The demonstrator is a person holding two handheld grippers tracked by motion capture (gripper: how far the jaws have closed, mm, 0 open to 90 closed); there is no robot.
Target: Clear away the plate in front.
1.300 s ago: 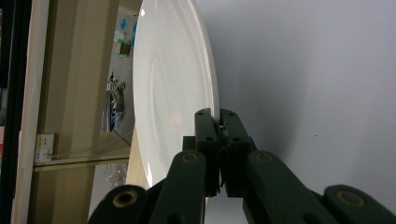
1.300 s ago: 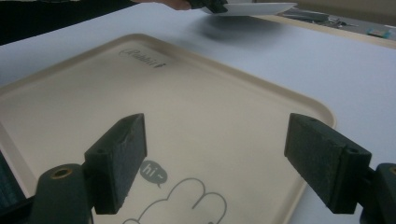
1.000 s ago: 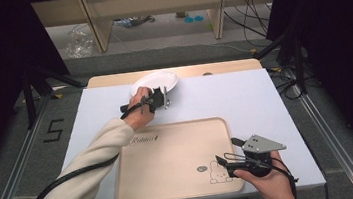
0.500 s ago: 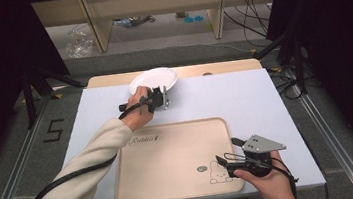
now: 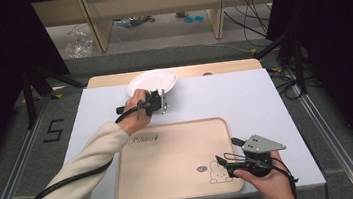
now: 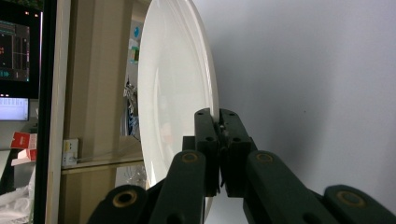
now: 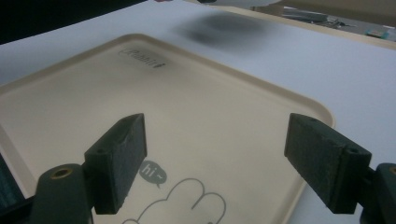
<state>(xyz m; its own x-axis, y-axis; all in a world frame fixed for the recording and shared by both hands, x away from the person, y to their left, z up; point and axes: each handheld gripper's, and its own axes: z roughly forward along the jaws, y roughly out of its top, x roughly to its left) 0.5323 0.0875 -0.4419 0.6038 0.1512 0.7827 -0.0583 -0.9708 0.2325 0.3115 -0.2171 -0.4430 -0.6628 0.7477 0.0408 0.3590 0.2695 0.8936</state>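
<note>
A white plate (image 5: 151,81) is at the far middle of the table, and my left gripper (image 5: 157,101) is shut on its near rim. In the left gripper view the plate (image 6: 173,93) stands edge-on, with the left gripper (image 6: 218,116) pinching its rim. A beige tray (image 5: 171,160) with a printed rabbit lies at the front of the table. Over the tray's front right corner my right gripper (image 5: 223,163) is held open and grips nothing. In the right gripper view the right gripper (image 7: 219,149) has its jaws wide apart above the tray (image 7: 93,93).
The white tabletop (image 5: 244,96) has a wooden strip (image 5: 221,67) along its far edge. Beyond it are shelf legs and cables on the floor. A dark shadow (image 7: 224,25) lies on the table past the tray. Black frames stand at both sides.
</note>
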